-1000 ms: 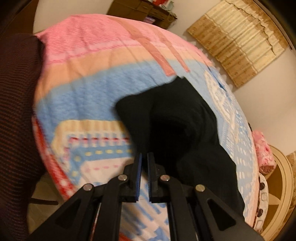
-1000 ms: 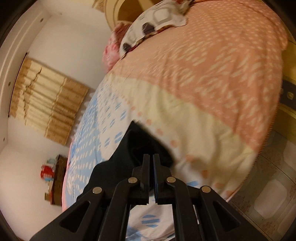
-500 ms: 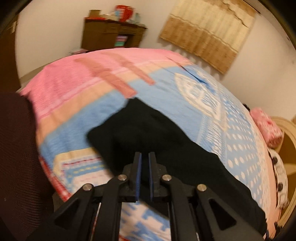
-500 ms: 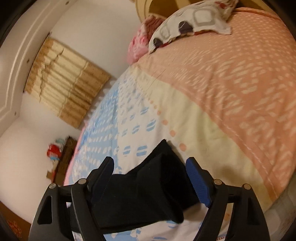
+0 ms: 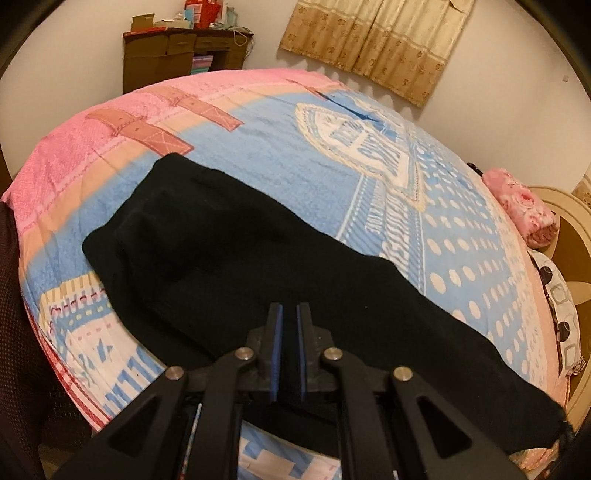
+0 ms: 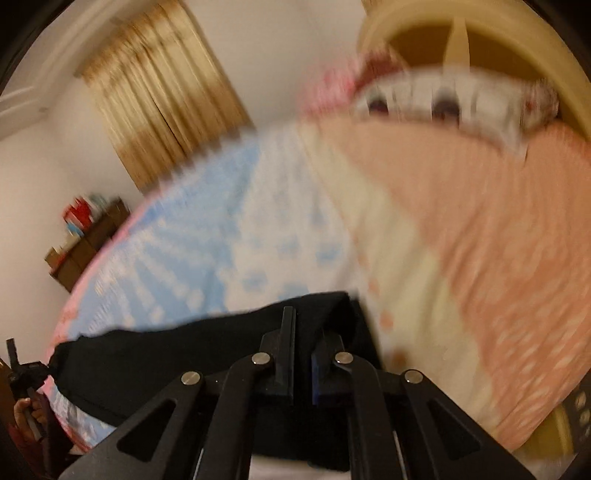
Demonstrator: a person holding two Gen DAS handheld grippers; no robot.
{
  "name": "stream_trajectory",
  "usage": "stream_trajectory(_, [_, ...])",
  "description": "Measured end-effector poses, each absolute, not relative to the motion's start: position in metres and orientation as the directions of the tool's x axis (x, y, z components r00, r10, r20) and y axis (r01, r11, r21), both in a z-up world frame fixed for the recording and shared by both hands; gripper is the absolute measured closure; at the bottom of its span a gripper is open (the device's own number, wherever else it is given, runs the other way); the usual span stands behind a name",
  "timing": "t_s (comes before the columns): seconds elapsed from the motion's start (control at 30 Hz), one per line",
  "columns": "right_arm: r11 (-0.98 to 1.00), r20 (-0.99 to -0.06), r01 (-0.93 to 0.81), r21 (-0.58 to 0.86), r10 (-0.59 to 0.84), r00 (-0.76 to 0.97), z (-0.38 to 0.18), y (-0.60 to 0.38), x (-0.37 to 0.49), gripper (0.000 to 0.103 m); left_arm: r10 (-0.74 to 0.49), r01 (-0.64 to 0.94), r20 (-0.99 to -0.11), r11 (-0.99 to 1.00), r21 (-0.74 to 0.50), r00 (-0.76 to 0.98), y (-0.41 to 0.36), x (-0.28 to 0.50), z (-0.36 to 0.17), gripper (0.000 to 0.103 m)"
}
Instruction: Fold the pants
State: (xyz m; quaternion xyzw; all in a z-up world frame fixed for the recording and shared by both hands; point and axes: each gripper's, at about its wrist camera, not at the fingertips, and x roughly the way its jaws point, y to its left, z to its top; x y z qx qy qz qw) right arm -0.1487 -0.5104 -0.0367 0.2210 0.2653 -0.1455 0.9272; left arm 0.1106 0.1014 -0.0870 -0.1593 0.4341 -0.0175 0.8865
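Lying: black fabric pants [image 5: 280, 258] spread long across the near part of the patterned pink, blue and peach bedspread [image 5: 303, 147], one end toward the pink foot end, the other running off toward the pillows.
Left gripper [image 5: 290, 332]: black two-finger tool with blue pads, jaws nearly together, a narrow gap showing, nothing between them; it hangs over the near edge of the pants.
Right gripper [image 6: 301, 343]: jaws closed; black cloth sits right at the tips, but blur leaves a grip unclear.
Left view only: whole length of the pants, brown cabinet [image 5: 166, 51] with boxes on top, beige curtain [image 5: 373, 40].
Right view only: cream headboard [image 6: 461, 33], spotted pillow [image 6: 443, 99], and a hand [image 6: 26, 410] at the lower left; view smeared.
Edges: pants close to the bed's near edge.
Open room: wide bare bedspread beyond the pants.
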Motion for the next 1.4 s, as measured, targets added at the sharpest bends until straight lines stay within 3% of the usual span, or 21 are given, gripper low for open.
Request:
stream_trajectory(0.1, [0.896, -0.503, 0.373, 0.241, -0.214, 0.837, -0.029, -0.508, -0.155, 0.098, -0.156, -0.123, -0.774, 0.95, -0.289, 0.614, 0.103, 0.111, -0.092, 0.095])
stream_trajectory(0.23, [0.856, -0.613, 0.438, 0.276, -0.194, 0.766, -0.09, -0.537, -0.136, 0.097, -0.153, -0.132, -0.783, 0.949, -0.287, 0.603, 0.106, 0.109, -0.097, 0.095])
stream_trajectory(0.27, [0.837, -0.631, 0.457, 0.3, -0.185, 0.753, -0.104, -0.544, -0.135, 0.092, -0.149, -0.135, -0.786, 0.95, -0.283, 0.6, 0.109, 0.109, -0.098, 0.095])
stream_trajectory(0.37, [0.721, -0.557, 0.497, 0.482, -0.186, 0.81, -0.116, -0.566, -0.158, 0.063, -0.127, -0.149, -0.781, 0.951, -0.271, 0.611, 0.121, 0.106, -0.095, 0.095])
stream_trajectory(0.4, [0.686, -0.541, 0.516, 0.513, -0.208, 0.815, -0.115, -0.57, -0.168, 0.058, -0.115, -0.156, -0.78, 0.952, -0.263, 0.615, 0.126, 0.106, -0.095, 0.095])
stream_trajectory(0.57, [0.581, -0.552, 0.638, 0.505, -0.351, 0.756, -0.09, -0.576, -0.206, 0.058, -0.084, -0.191, -0.783, 0.949, -0.252, 0.616, 0.147, 0.107, -0.096, 0.095])
stream_trajectory(0.7, [0.776, -0.524, 0.477, 0.413, -0.226, 0.821, -0.053, -0.508, -0.18, 0.058, -0.044, -0.213, -0.784, 0.952, -0.222, 0.619, 0.162, 0.11, -0.096, 0.095])
stream_trajectory(0.83, [0.914, -0.557, 0.201, 0.353, 0.033, 0.83, -0.051, -0.407, -0.112, 0.058, -0.026, -0.234, -0.793, 0.949, -0.21, 0.608, 0.178, 0.111, -0.095, 0.095])
stream_trajectory(0.97, [0.952, -0.594, -0.052, 0.3, 0.229, 0.771, -0.064, -0.308, -0.057, 0.058, 0.003, -0.251, -0.796, 0.949, -0.188, 0.606, 0.193, 0.106, -0.092, 0.088])
stream_trajectory(1.1, [0.942, -0.616, -0.24, 0.235, 0.336, 0.713, -0.076, -0.224, -0.025, 0.058, 0.089, -0.262, -0.788, 0.96, -0.094, 0.609, 0.207, 0.098, -0.089, 0.085])
stream_trajectory(1.17, [0.928, -0.629, -0.316, 0.197, 0.367, 0.685, -0.081, -0.19, -0.015, 0.058, 0.116, -0.254, -0.783, 0.966, -0.054, 0.611, 0.212, 0.096, -0.089, 0.076])
stream_trajectory(1.23, [0.912, -0.646, -0.382, 0.153, 0.385, 0.66, -0.086, -0.16, -0.009, 0.058, 0.132, -0.25, -0.782, 0.968, -0.032, 0.61, 0.216, 0.096, -0.09, 0.05])
stream_trajectory(1.3, [0.898, -0.671, -0.424, 0.119, 0.387, 0.632, -0.094, -0.139, 0.0, 0.058, 0.142, -0.251, -0.778, 0.968, -0.02, 0.612, 0.219, 0.096, -0.093, 0.042])
stream_trajectory(1.4, [0.879, -0.707, -0.471, 0.074, 0.379, 0.596, -0.103, -0.123, 0.009, 0.058, 0.131, -0.234, -0.792, 0.972, -0.015, 0.596, 0.22, 0.099, -0.099, 0.042])
